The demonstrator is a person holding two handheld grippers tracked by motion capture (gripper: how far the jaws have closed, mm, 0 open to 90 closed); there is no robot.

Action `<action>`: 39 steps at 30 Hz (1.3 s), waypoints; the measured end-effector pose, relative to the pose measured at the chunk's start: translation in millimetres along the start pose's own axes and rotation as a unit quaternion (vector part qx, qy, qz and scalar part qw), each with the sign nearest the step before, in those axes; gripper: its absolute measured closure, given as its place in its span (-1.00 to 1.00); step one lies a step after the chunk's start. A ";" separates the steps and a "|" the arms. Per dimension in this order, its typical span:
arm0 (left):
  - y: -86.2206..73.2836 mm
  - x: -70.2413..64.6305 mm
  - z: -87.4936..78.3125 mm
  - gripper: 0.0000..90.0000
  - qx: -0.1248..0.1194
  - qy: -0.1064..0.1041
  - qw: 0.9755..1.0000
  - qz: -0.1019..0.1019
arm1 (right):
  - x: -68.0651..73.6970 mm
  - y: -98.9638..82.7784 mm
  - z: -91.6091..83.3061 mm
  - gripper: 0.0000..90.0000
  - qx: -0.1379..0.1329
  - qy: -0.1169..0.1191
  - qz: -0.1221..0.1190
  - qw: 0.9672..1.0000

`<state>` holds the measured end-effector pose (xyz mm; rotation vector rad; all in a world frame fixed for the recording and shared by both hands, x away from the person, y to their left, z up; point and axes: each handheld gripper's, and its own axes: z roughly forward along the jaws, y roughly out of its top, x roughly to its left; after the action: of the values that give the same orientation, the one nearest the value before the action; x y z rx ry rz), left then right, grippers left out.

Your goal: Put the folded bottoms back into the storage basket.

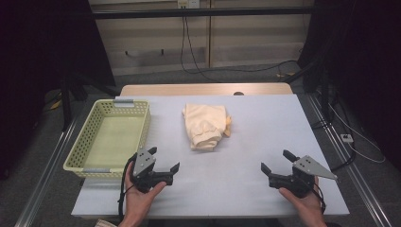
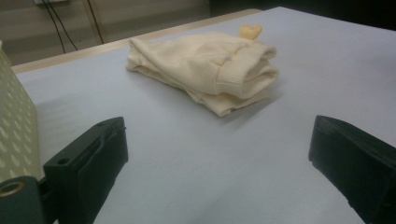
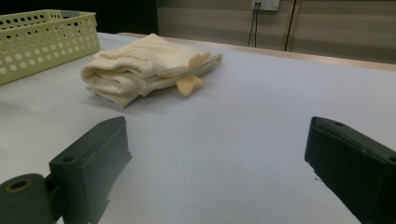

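Observation:
A folded cream garment [image 1: 206, 126] lies on the pale table cover, a little behind the middle. It appears in the left gripper view [image 2: 205, 70] and the right gripper view [image 3: 144, 67] too, some way ahead of each pair of jaws. My left gripper [image 1: 164, 161] rests near the front left of the table, held by a hand, jaws wide apart with nothing between them [image 2: 219, 154]. At the front right my right gripper [image 1: 278, 161] is open as well, with bare table between its jaws [image 3: 215, 154].
A pale green perforated basket [image 1: 79, 149] stands at the table's left side, just left of my left gripper, and shows in the right gripper view [image 3: 46, 39]. The table's wooden far edge [image 1: 203, 89] runs behind the cover. Cables hang on the wall beyond.

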<state>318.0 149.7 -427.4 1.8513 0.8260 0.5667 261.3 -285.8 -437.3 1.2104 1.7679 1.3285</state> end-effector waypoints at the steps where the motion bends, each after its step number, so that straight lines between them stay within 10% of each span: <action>1: 0.0 0.0 0.0 -0.89 0.000 0.000 1.000 0.000 | 0.0 0.0 0.0 -0.86 0.000 0.000 0.000 1.000; 39: 22.5 8.5 46.2 -0.88 0.053 -0.008 0.999 -0.002 | -0.3 -1.0 3.7 -0.87 0.016 0.000 -0.001 1.000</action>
<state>362.2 122.3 -425.1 1.9481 0.8627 0.5136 264.3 -284.7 -439.4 1.2267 1.7965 1.3028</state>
